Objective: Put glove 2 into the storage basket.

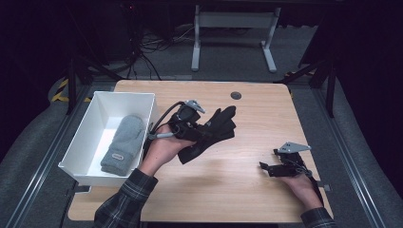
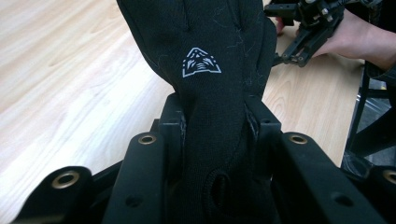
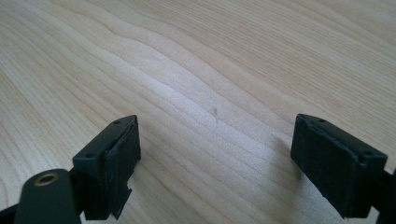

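The left claw (image 2: 212,126) is clamped on a black glove (image 2: 205,51), its two pads pressing the cuff end from either side, with the fabric bunched between them. In the high view the left claw (image 1: 199,129) holds the glove (image 1: 216,128) above the tabletop (image 1: 247,190), near the tabletop's middle and just right of the white bin; the fingers of the glove point away from the person and its lower edge hangs down near the wood. The glove is a dark knit with a small pale triangular logo (image 2: 201,63) on its back, some lint and stray hairs on the surface, and a small round hole near the cuff. The right claw (image 3: 215,154) stands wide apart with nothing between its pads, low over bare wood; in the high view the right claw (image 1: 266,166) sits at the tabletop's right side, well apart from the glove. A white rectangular bin (image 1: 147,102) rests on the left edge of the tabletop. Inside it lies a single grey knitted mitten (image 1: 122,145), flat on the bin's floor, cuff toward the person, bearing a small label near the cuff.
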{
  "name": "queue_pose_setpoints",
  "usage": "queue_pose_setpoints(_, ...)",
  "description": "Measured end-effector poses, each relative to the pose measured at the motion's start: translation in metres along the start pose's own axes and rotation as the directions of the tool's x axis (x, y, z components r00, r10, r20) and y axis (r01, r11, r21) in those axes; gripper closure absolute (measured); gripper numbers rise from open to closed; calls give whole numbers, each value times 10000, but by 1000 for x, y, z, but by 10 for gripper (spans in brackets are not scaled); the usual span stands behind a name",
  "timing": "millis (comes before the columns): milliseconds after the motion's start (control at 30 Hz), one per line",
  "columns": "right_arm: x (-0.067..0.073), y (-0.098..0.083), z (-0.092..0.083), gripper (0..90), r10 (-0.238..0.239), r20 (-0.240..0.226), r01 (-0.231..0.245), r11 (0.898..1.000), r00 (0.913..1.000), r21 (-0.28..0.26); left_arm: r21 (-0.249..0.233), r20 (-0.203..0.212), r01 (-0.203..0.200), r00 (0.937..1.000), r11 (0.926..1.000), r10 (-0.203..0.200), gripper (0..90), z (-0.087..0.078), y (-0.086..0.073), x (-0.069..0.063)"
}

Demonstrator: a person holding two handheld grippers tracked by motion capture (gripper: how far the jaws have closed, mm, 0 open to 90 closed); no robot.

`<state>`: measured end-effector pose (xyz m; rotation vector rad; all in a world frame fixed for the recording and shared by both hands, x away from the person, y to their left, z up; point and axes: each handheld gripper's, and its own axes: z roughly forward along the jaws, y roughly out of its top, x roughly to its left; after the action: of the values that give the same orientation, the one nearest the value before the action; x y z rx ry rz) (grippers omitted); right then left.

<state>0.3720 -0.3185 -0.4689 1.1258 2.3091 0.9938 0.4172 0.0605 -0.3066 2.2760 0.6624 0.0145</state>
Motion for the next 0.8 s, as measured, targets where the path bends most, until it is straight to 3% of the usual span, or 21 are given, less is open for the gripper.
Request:
queue_pose_setpoints(367,0,0,0,137,-22,-31,22,10000,10000,35,-503,-878,430,9950,9978,-473,666,-50,-14,18)
queue_pose_setpoints(433,1,1,1,73,-21,33,20,9999,10000,134,-557,-1023,524,9931,9971,-579,665,-58,-18,23)
queue_pose_setpoints(667,3,2,4,0,-104,-54,107,9992,9999,392,-884,-1641,1058,9792,9904,-1193,665,-86,-36,38)
queue_pose_setpoints(800,3,2,4,1,-87,-76,91,9992,9999,402,-1040,-2133,1409,9637,9845,-1604,665,-103,-50,49)
